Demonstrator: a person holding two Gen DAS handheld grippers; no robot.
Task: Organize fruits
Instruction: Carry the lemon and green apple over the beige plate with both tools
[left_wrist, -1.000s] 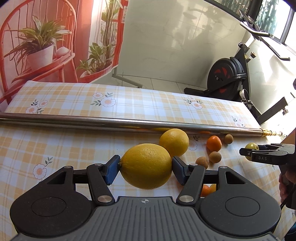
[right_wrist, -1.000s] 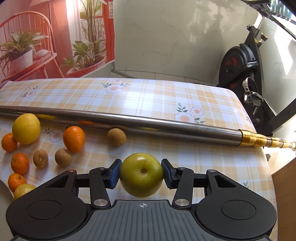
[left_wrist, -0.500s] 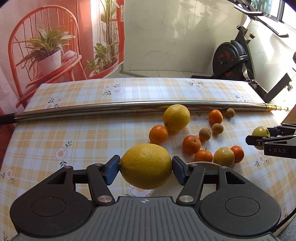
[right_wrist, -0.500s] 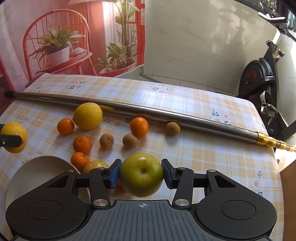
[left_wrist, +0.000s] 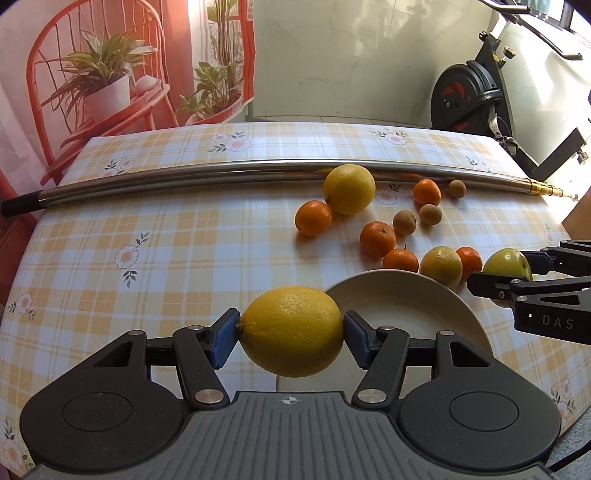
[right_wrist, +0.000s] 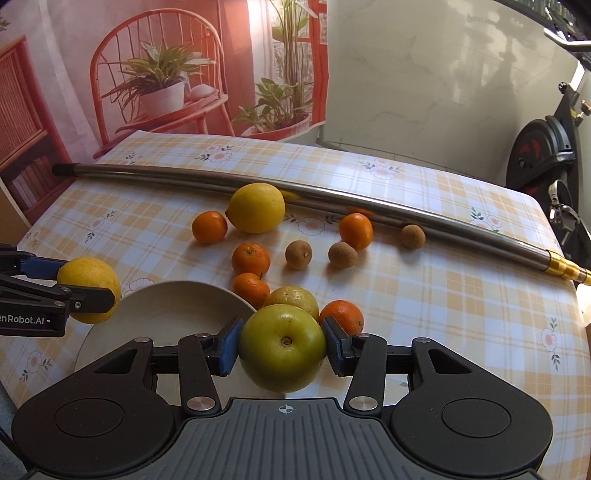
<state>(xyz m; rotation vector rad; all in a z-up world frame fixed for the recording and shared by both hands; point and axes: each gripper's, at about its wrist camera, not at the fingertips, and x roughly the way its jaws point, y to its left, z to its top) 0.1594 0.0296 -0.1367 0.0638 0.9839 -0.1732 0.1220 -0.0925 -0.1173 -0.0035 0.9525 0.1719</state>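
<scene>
My left gripper (left_wrist: 291, 334) is shut on a big yellow lemon (left_wrist: 291, 330), held above the table at the left rim of a white plate (left_wrist: 413, 299). My right gripper (right_wrist: 282, 349) is shut on a green apple (right_wrist: 282, 350) at the plate's (right_wrist: 162, 310) right side. Each gripper shows in the other view: the right gripper (left_wrist: 498, 275) with the apple, the left gripper (right_wrist: 86, 290) with the lemon. The plate has nothing on it. Beyond it lie a second lemon (right_wrist: 256, 208), several tangerines (right_wrist: 251, 258), three brown longans (right_wrist: 299, 254) and a small yellowish citrus (right_wrist: 293, 299).
A long steel pole (left_wrist: 229, 173) with a brass end lies across the checked tablecloth (left_wrist: 147, 251) behind the fruit. An exercise bike (left_wrist: 469, 99) stands past the table's far right corner. A printed backdrop with a red chair hangs at the far left.
Both grippers have pulled back and risen with their fruit, so the plate and the whole fruit group have come into view. The grips have not changed.
</scene>
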